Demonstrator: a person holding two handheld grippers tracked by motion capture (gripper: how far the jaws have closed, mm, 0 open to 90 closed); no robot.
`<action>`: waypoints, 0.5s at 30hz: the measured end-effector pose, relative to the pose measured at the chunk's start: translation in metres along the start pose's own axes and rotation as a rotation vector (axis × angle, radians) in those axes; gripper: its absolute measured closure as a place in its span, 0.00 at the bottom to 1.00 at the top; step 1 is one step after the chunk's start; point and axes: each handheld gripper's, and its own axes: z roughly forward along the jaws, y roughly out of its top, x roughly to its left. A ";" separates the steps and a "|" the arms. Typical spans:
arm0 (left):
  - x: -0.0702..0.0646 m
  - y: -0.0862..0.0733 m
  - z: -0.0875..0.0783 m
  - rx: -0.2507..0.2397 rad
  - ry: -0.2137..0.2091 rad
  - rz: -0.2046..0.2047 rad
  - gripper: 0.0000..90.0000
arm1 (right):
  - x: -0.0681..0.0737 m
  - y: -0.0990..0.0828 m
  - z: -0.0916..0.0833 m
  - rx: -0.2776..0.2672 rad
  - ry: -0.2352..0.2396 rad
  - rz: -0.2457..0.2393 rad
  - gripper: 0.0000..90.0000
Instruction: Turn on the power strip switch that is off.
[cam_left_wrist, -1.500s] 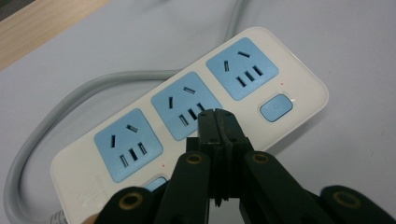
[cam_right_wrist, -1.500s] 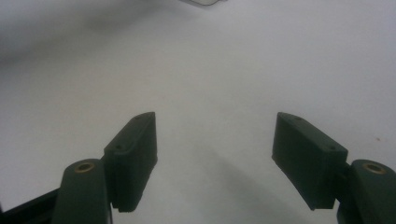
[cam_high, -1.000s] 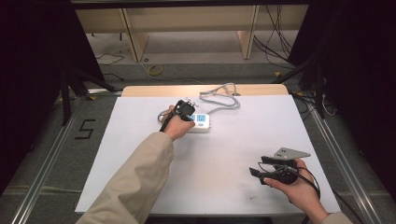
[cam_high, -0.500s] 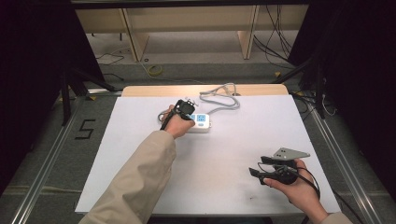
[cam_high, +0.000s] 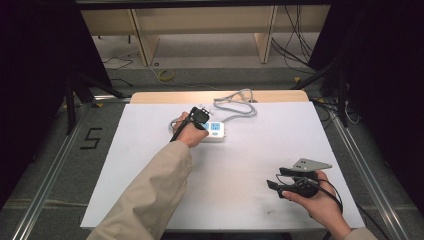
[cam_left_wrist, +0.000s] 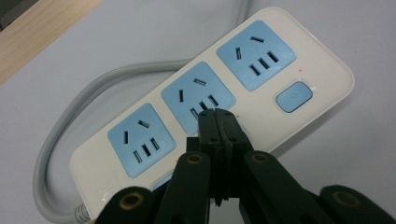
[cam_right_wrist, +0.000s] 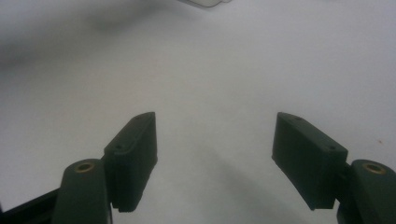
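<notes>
A white power strip (cam_left_wrist: 219, 98) with three blue sockets and a blue switch (cam_left_wrist: 293, 96) lies near the table's far edge (cam_high: 214, 131). My left gripper (cam_high: 200, 116) hovers right over it, jaws shut with nothing between them. In the left gripper view the closed tips (cam_left_wrist: 217, 116) sit at the lower edge of the middle socket (cam_left_wrist: 197, 96); whether they touch it I cannot tell. My right gripper (cam_high: 276, 179) rests low at the near right, held in a hand, with its jaws open (cam_right_wrist: 215, 158) over bare white table.
The strip's grey cable (cam_high: 236, 104) loops toward the wooden back edge (cam_high: 220, 96) of the table. The white tabletop (cam_high: 240, 165) stretches between the two hands. Beyond the table are a floor with cables and dark frames at both sides.
</notes>
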 end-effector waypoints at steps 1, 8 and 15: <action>0.000 0.000 0.000 0.002 0.002 0.000 1.00 | 0.000 0.000 0.000 0.000 0.000 0.000 0.35; 0.005 -0.001 0.001 -0.023 -0.008 -0.020 1.00 | 0.000 0.000 0.000 -0.001 0.002 0.001 0.35; 0.003 0.001 -0.002 -0.037 -0.037 -0.024 1.00 | -0.001 0.000 0.001 -0.003 0.002 0.002 0.35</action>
